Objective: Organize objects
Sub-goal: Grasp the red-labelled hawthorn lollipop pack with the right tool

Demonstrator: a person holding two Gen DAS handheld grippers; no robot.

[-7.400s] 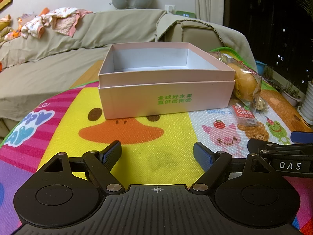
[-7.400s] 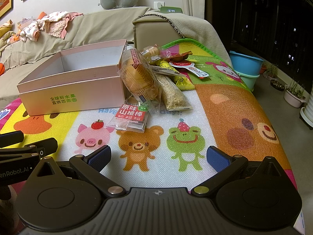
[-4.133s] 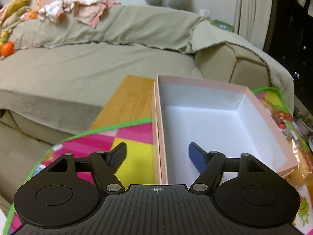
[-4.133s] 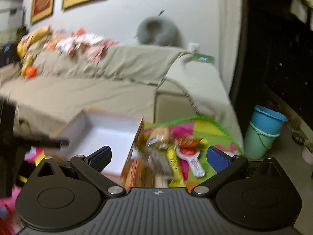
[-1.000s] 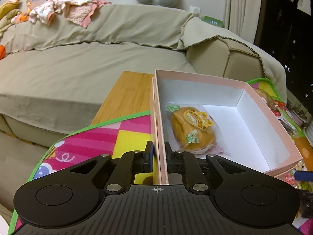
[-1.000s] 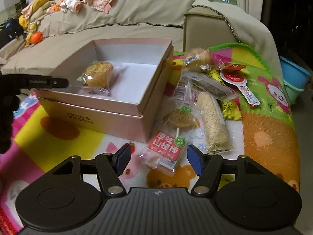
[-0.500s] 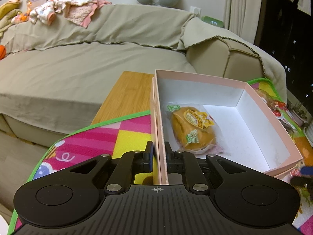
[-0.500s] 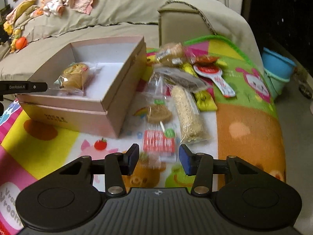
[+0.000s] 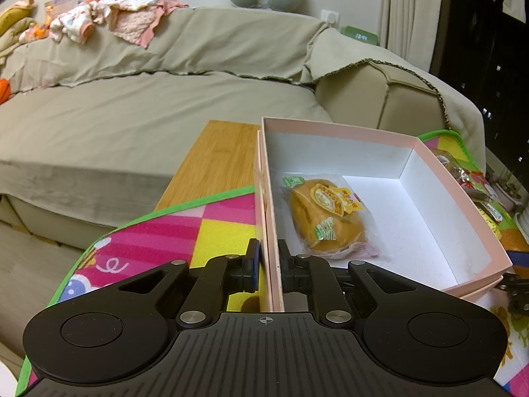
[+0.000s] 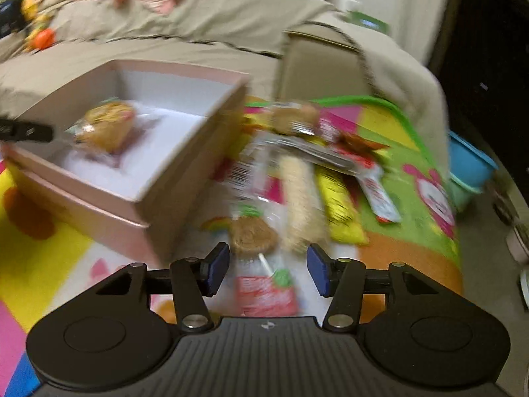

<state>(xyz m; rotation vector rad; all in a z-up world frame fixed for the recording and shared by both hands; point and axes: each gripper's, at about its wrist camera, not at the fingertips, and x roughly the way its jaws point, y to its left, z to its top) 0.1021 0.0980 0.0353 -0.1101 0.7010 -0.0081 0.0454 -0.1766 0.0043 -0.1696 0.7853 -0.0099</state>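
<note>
Left gripper (image 9: 267, 266): fingers clamped on the near-left wall of the box (image 9: 426, 162), one finger outside, one inside.
Right gripper (image 10: 267, 269): fingers apart, straddling the red packet (image 10: 266, 292) without visible contact; view is motion-blurred.
Box: pink, open-topped, white inside, resting on the mat (image 9: 172, 231).
Bun (image 9: 325, 216): wrapped, lying on the box floor near the left wall, just ahead of the inner finger.
Red packet: on the mat, right of the box, with a round brown snack (image 10: 253, 233) at its far end.
Other snacks: a pale long pack (image 10: 299, 198) and a yellow pack (image 10: 340, 205) beside it, right of the box.
Desk (image 9: 215, 155): wooden surface exposed beyond the mat edge.
Sofa (image 9: 148, 99): behind the desk.
</note>
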